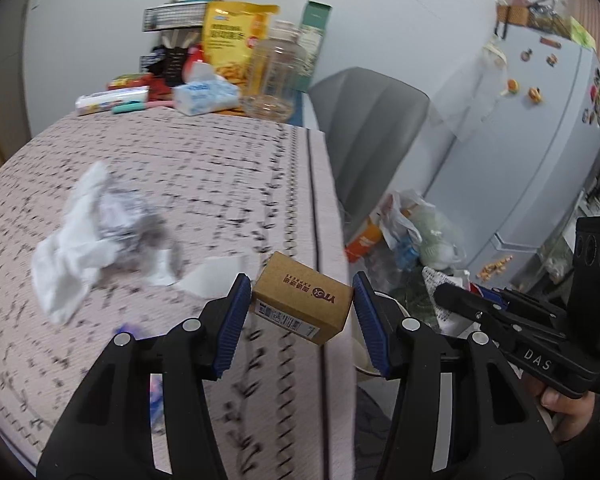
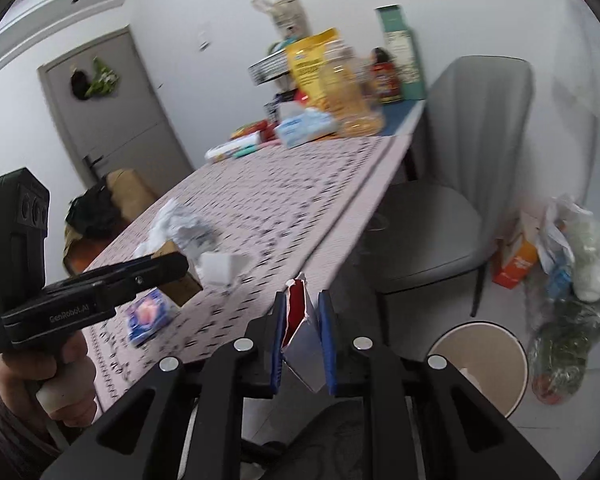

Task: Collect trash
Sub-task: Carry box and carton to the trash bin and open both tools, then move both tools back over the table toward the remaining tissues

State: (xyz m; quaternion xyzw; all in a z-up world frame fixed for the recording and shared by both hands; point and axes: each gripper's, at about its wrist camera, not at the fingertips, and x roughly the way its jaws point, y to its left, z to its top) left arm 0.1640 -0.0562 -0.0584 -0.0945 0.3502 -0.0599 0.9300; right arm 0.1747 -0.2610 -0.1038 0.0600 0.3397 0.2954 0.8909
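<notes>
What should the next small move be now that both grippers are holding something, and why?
Probably swing the right gripper, shut on the torn red and silver wrapper, over the round beige bin on the floor just to its right and let go. The left gripper with the small brown cardboard box is above the table edge, so it can follow.
</notes>
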